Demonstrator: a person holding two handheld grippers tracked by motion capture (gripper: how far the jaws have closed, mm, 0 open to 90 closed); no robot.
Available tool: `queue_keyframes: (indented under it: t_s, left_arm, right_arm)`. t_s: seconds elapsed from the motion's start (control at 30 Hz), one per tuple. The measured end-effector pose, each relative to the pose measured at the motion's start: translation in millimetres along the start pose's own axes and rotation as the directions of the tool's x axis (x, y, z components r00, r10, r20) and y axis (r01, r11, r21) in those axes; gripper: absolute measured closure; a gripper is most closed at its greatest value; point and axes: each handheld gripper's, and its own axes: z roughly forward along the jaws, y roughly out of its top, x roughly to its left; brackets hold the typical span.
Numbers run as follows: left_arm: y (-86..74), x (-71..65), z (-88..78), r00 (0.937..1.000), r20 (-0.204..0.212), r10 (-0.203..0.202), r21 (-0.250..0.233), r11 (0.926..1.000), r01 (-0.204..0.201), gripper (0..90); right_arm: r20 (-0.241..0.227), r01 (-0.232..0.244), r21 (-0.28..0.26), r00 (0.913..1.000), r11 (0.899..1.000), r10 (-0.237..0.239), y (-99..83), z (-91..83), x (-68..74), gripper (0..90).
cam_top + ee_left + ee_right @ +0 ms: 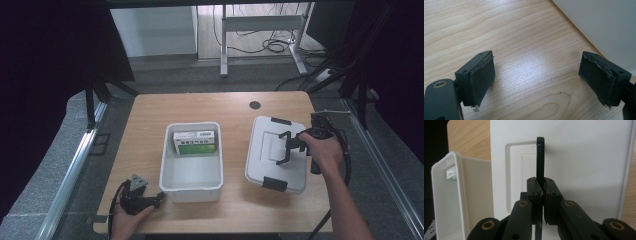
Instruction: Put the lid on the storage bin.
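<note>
The right tongs (pixel 541 195) are pressed together on the thin black handle (pixel 540 157) that stands up from the white lid (pixel 276 152), pads pinching it from both sides. In the high view they sit right of centre, the right hand (pixel 322 147) curled round the grip with the forearm running in from the lower right corner. The left tongs (pixel 536 80) are spread wide with nothing between them, their worn rubber pads (pixel 484 77) hovering over bare, pale wood-grain counter (pixel 524 37); the left hand (pixel 127 220) holds them at the lower left of the high view, just beside the bin's near corner. The lid is a flat, rounded rectangle of smooth plastic with black clips, lying on the counter. Left of it, apart, stands an open white plastic bin (pixel 191 185) with a green-and-white box (pixel 195 142) lying at its far end.
</note>
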Motion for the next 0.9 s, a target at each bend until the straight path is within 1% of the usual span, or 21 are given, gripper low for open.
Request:
queue_keyframes:
  t_s: [0.1, 0.23, 0.43, 0.57, 0.7, 0.73, 0.9]
  left_arm:
    - [0.0, 0.0, 0.0, 1.0000, 0.000, 0.000, 0.000, 1.0000, 0.000, 13.3]
    - [-0.1, 0.0, -0.1, 1.0000, 0.000, 0.000, -0.001, 1.0000, 0.000, 13.3]
    - [-0.3, -0.2, 0.0, 1.0000, 0.000, -0.003, -0.004, 1.0000, 0.003, 13.3]
    - [-0.3, -0.1, 0.0, 1.0000, -0.001, -0.002, -0.003, 1.0000, 0.002, 13.3]
    - [-0.3, 0.0, 0.0, 1.0000, 0.000, 0.000, -0.004, 1.0000, 0.000, 13.3]
    - [-0.3, 0.0, 0.0, 1.0000, 0.000, 0.000, -0.004, 1.0000, 0.000, 13.3]
    - [-0.3, 0.0, -0.1, 1.0000, 0.000, 0.000, -0.004, 1.0000, 0.000, 13.3]
  right_arm:
    - [-0.015, 0.007, -0.004, 0.9999, 1.000, -0.007, -0.8, -3.7, 4.1, 84.7]
    - [-0.022, 0.023, -0.007, 0.9995, 1.000, -0.023, -1.7, -7.5, 7.8, 84.7]
    - [-0.044, 0.030, -0.019, 0.9985, 0.999, -0.031, -2.9, -12.4, 13.0, 84.7]
    - [-0.051, 0.045, -0.027, 0.9976, 0.999, -0.046, -3.7, -15.6, 15.3, 84.7]
    - [-0.060, 0.043, -0.030, 0.9972, 0.999, -0.044, -4.2, -19.4, 18.4, 84.7]
    - [-0.063, 0.051, -0.033, 0.9966, 0.998, -0.053, -4.4, -20.2, 18.8, 84.7]
    - [-0.073, 0.061, -0.036, 0.9953, 0.997, -0.064, -5.2, -23.5, 22.8, 84.7]
